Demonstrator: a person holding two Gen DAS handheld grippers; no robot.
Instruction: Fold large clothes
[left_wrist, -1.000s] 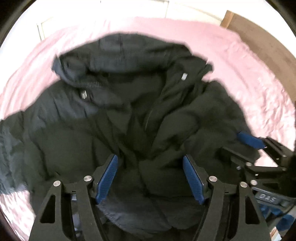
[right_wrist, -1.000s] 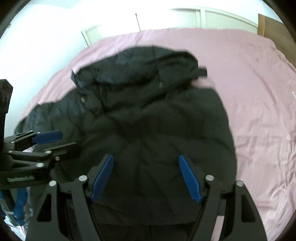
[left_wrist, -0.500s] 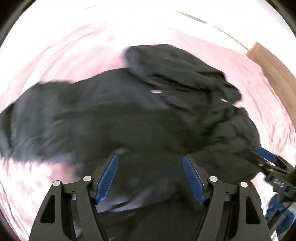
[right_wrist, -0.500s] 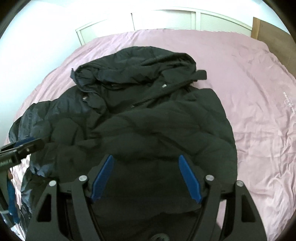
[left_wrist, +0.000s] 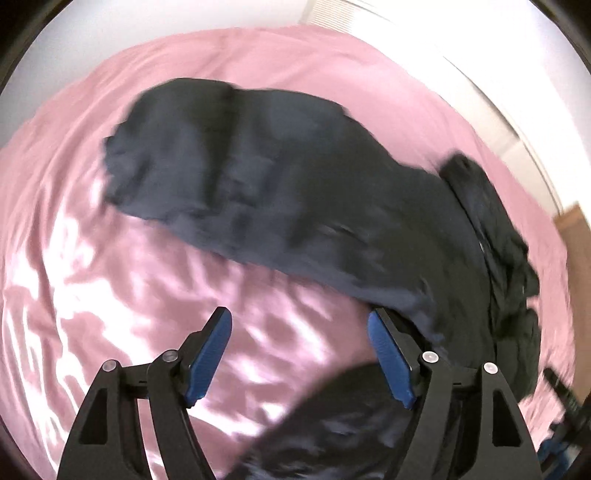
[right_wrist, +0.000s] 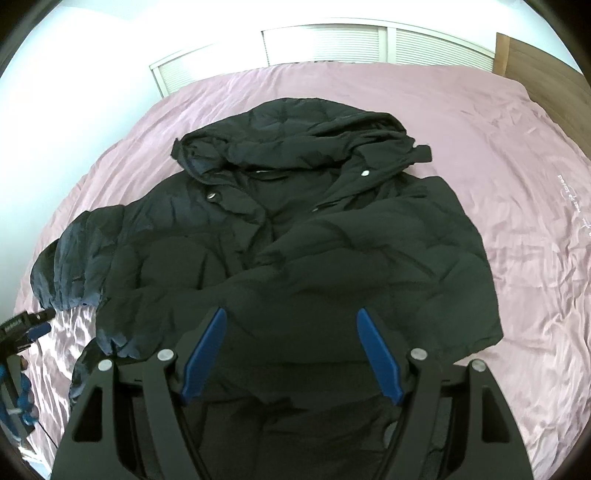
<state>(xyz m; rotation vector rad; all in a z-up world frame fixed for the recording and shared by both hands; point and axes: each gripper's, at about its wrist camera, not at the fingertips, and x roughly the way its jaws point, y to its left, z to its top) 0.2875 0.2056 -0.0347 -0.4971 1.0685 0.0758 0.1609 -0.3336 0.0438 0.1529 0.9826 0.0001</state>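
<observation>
Left gripper (left_wrist: 299, 354) at far left, jaws wide apart, nothing between blue pads (left_wrist: 208, 356), hovering over bare pink bedsheet (left_wrist: 110, 295) just beside jacket sleeve (left_wrist: 221, 177); also seen small at left edge of right view (right_wrist: 35, 321). Sleeve stretched out flat to the left, blurred. Black puffer jacket (right_wrist: 314, 251) spread on bed, front up, hood (right_wrist: 295, 136) toward far wall, collar open with snap buttons (right_wrist: 212, 196) visible. Right gripper (right_wrist: 290, 356) over jacket hem, jaws wide apart, gripping nothing, dark fabric beneath. Right side of jacket folded inward, edge lying on sheet. White slatted panels (right_wrist: 325, 44) behind bed, wooden board (right_wrist: 535, 59) at far right
</observation>
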